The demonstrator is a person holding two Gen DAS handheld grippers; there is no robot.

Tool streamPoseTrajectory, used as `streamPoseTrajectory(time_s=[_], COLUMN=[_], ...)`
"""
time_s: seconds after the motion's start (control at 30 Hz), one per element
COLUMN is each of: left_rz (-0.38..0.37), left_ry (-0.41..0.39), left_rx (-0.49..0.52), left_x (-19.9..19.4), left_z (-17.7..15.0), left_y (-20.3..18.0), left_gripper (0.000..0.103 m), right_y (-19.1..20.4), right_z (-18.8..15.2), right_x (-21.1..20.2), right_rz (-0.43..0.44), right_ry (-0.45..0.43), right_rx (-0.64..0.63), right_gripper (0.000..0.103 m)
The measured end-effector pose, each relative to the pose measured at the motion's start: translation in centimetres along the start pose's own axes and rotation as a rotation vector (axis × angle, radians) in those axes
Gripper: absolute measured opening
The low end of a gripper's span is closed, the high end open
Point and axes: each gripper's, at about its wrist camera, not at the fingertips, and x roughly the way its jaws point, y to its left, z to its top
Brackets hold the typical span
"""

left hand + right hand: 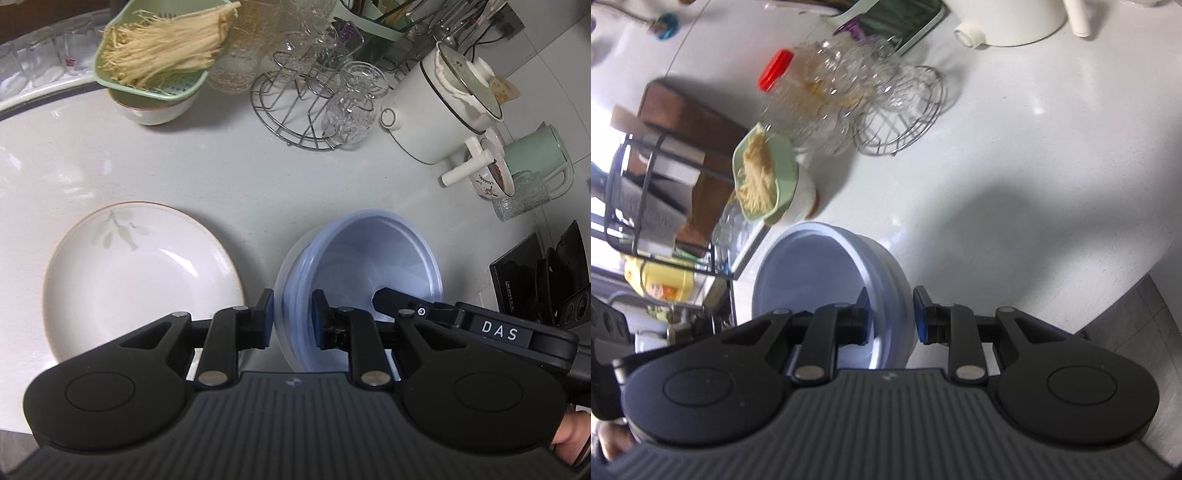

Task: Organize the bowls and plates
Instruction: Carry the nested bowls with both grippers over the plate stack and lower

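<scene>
Blue bowl stack rim pinched between left gripper jaws; right gripper jaws clamp opposite rim.

Left tool gripping blue bowls

Your left hand-held gripper is matte black, with a ribbed grey body, two round lobes with embossed circles, silver pivot pins on its linkage arms and blue pads on its fingers. Your right hand-held gripper has the same build and blue pads. From the left wrist view, it carries a white "DAS" label.
</scene>
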Motion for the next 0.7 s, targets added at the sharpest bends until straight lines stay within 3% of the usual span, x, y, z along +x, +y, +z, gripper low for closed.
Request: streamPoseTrajectory(time_s=[0.43, 0.7], left_rz=[-0.100, -0.075], left_ry=[0.008, -0.030], left_rx=[-0.051, -0.116], left_x=[-3.7, -5.2], left_z=[-2.0, -3.0], left_y=[3.7, 7.4], left_gripper=[0.027, 0.027], right_y=[1.8, 4.7], right_z=[-2.7, -3.7], right_x=[-0.8, 1.2], right_rz=[0.037, 0.049], right_ry=[-0.037, 0.008], right_rx=[0.069, 0.000], right_gripper=[0.026, 0.026])
